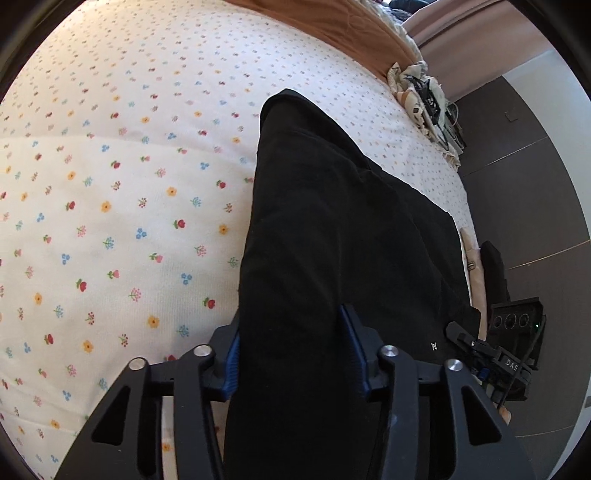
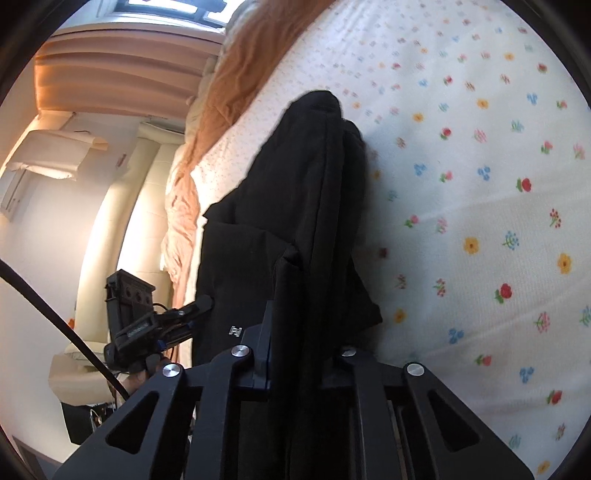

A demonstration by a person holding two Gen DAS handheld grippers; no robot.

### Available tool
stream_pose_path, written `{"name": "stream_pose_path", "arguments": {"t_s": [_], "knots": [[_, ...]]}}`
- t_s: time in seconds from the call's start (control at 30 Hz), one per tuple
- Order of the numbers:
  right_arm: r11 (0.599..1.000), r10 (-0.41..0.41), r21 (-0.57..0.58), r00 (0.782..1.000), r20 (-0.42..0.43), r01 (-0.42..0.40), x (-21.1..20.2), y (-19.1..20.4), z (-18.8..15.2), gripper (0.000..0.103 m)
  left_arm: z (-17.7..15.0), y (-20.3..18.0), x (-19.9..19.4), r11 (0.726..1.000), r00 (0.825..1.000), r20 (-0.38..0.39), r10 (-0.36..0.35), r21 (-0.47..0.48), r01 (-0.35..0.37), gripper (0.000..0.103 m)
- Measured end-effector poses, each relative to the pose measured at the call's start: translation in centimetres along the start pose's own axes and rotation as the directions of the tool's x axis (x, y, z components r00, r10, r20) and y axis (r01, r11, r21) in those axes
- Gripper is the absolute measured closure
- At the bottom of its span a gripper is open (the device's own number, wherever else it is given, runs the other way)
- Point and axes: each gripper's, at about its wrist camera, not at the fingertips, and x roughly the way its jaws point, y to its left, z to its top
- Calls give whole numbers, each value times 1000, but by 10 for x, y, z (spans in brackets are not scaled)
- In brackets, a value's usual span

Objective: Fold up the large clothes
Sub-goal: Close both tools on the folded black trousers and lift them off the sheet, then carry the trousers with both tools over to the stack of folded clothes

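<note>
A black garment [image 1: 332,221] lies lengthwise on the floral bedsheet [image 1: 110,184], folded into a long strip that narrows toward its far end. My left gripper [image 1: 291,321] is at its near end, and the cloth fills the gap between the blue pads [image 1: 231,360], touching both. My right gripper [image 2: 306,325] is shut on a bunched fold of the same black garment [image 2: 295,184], which hangs lifted over its fingers. Each gripper shows in the other's view, at the garment's edge near a small white logo [image 1: 434,346].
An orange blanket [image 1: 332,29] lies across the far end of the bed. Patterned cloth and cables [image 1: 424,96] sit at the bed's right edge, with dark floor [image 1: 535,184] beyond. Curtains [image 2: 110,74] and cream padded furniture [image 2: 147,184] show in the right wrist view.
</note>
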Motion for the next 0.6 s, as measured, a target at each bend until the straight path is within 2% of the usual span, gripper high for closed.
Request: {"name": "stream_pose_path", "arguments": {"t_s": [0.07,0.3,0.6], "knots": [[1000,5,-29,1000,9,-4,-6,10,-3,92,-3,-5,-11,1000,1000,26,-10,8,9,63],[994,3,-111,998,69,4,-38,53,-16,92,-13,-33,-52,997,993,97,-61,51,56,65],[979,25,-204,984,175,12,-122,90,-42,92,-33,-91,-104,980,975,146,-169,131,150,65]]}}
